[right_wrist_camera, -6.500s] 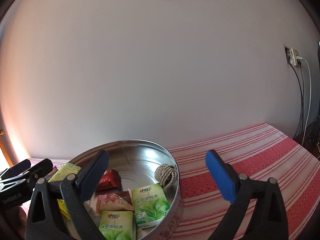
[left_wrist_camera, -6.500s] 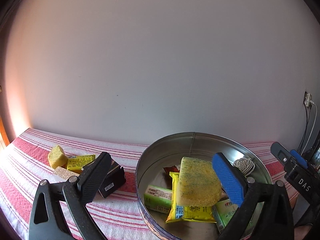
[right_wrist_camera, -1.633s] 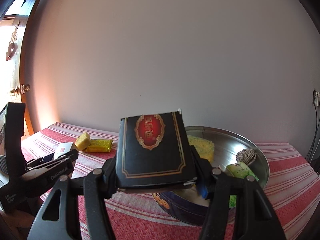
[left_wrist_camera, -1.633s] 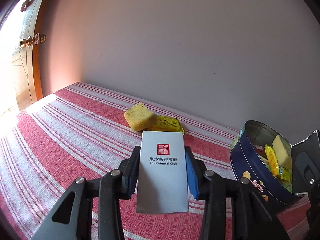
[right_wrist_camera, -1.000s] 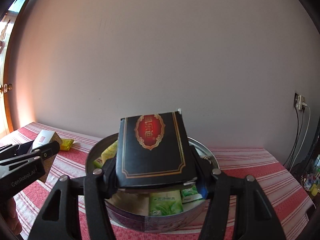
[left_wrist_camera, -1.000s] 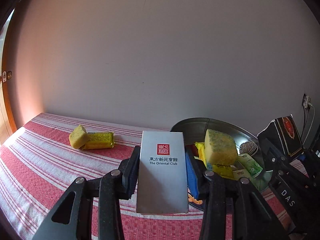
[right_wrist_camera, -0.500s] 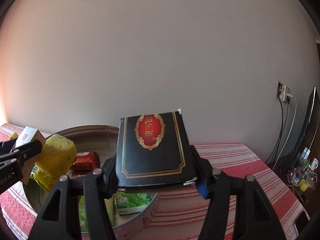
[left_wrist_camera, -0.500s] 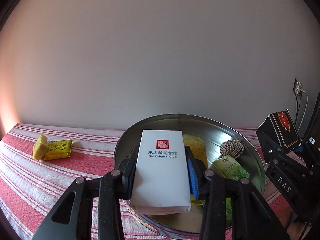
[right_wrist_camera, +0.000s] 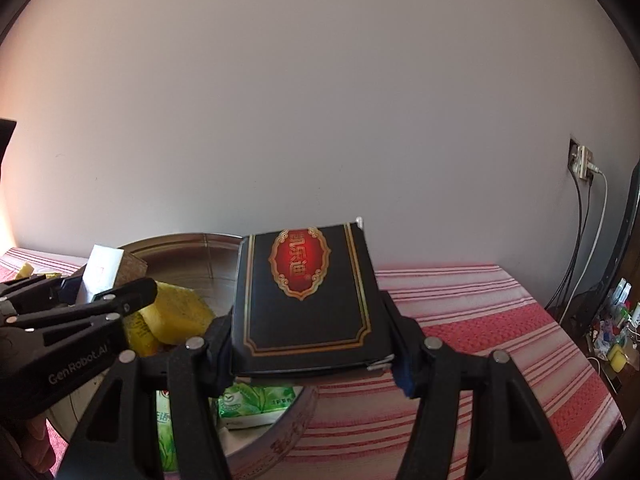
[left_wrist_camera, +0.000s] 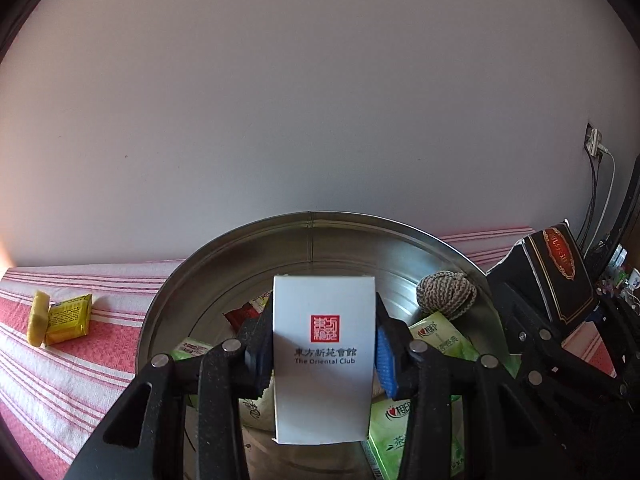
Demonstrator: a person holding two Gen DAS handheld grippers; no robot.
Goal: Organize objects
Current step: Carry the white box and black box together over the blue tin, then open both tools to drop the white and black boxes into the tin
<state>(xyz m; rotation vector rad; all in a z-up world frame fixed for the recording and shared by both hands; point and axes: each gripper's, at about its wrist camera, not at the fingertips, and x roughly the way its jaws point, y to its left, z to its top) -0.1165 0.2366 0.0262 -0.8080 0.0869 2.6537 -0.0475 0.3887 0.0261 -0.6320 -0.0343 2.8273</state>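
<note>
The left gripper [left_wrist_camera: 324, 354] grasps a white box [left_wrist_camera: 323, 356] in clenched jaws, above the round tin [left_wrist_camera: 308, 236]. The right gripper [right_wrist_camera: 310, 344] grasps a black box [right_wrist_camera: 304, 300], jaws clenched, over the tin's right rim, above the striped cloth [right_wrist_camera: 500, 320].

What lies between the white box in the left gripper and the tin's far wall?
In the left wrist view, only bare tin floor and a red packet edge lie between the white box and the tin's far wall.

a plain pale wall [right_wrist_camera: 320, 100] rises behind the bench. a wall socket [right_wrist_camera: 581, 163] sits on the wall's right side, with cables [right_wrist_camera: 576, 236] hanging down from the socket.
</note>
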